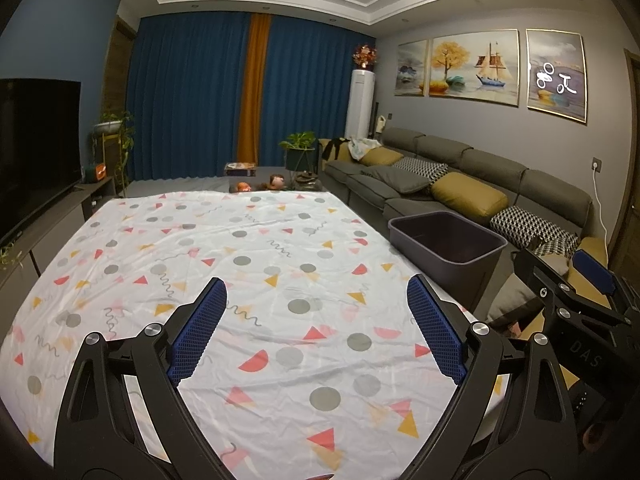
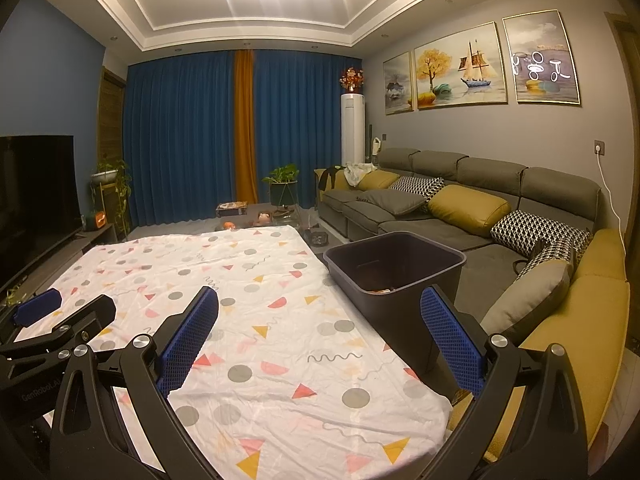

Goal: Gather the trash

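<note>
Patterned cloth (image 1: 256,264) covers the surface; dark bin (image 2: 394,276) at its right edge, sofa (image 2: 460,216) beyond. Left gripper (image 1: 316,332) and right gripper (image 2: 320,340): jaws spread, empty.

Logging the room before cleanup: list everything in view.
cloth: one, white with coloured shapes, over the table.
bin: one, dark, at the table's right edge.
sofa: one, grey, right wall.
cushions: several, mustard, grey, patterned, on the sofa.
curtains: blue with an orange strip, far wall.
TV: one, black, left.
pictures: three, right wall.
plants: two, green, by the curtains.
left gripper: open, over the cloth.
right gripper: open, near the bin.
</note>
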Available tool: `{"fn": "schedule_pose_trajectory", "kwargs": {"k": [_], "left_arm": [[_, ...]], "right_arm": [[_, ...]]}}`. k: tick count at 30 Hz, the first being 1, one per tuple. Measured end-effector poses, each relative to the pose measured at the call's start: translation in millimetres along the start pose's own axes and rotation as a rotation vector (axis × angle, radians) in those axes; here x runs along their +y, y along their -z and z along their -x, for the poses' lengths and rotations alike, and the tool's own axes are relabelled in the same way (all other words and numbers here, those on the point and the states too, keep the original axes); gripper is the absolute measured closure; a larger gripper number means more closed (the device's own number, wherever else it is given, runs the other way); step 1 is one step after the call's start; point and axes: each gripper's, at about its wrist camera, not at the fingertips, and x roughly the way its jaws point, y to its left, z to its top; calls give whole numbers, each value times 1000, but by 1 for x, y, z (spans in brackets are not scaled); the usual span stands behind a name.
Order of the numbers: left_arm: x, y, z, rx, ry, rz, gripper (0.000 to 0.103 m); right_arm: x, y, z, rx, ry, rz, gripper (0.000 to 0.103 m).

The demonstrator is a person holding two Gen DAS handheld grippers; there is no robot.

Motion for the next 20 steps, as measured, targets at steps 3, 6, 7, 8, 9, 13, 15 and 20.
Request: {"fn": "schedule_pose_trajectory", "kwargs": {"k": [3,6,7,8,9,13,15,20], "left_arm": [[1,1,1,-1,1,3,13],[0,2,1,2,-2,0,13],[0,3,1,2,-4,-1,13],[0,2,2,-1,-7,-2,13],[0,2,2,-4,-9,-2,13],[1,2,4,-18,-18,-4,8],[1,2,4,-22,-29,-4,7],[6,2,3,-15,-52,11,7]], "right_arm": [[0,0,1,0,2,0,6],[0,0,2,-2,4,-2,6],[0,0,2,-2,4,-4,6],[-1,0,2,-1,2,-6,6],[-1,0,2,-1,1,-6,6],[0,0,3,-2,0,-6,6],[-1,0,3,-4,1,-6,6],[-2,0,3,-6,2,-13,6]]}}
